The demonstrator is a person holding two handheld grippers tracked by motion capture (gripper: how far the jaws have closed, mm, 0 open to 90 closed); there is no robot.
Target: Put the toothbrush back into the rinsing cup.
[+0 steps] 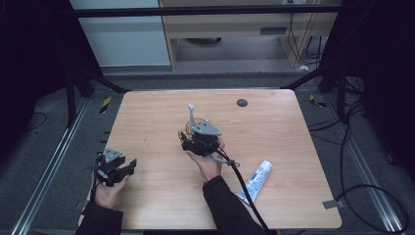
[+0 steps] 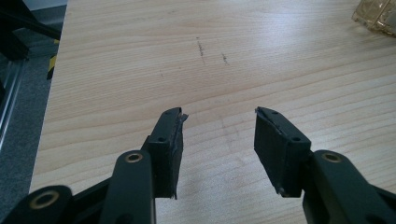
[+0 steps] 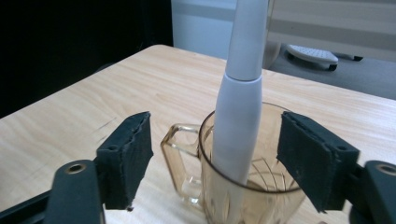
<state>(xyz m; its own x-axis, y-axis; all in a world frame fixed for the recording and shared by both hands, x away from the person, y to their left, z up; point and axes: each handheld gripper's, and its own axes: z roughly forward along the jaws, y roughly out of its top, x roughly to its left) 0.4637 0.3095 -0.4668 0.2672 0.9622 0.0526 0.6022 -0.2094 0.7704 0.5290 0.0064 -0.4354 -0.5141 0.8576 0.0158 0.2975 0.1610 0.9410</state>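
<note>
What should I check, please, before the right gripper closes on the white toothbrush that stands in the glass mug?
1. Right gripper open: ok.
2. White toothbrush between the jaws: ok, the jaws stand on either side of it.
3. Toothbrush standing in the glass mug: ok, leaning slightly.
4. Jaws high enough to miss the mug rim: cannot tell.
5. Left gripper open and away from the mug: ok.
6. Toothpaste tube away from the mug: ok.

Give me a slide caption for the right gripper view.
Open tool flanking an amber glass mug holding a white toothbrush handle.
</note>
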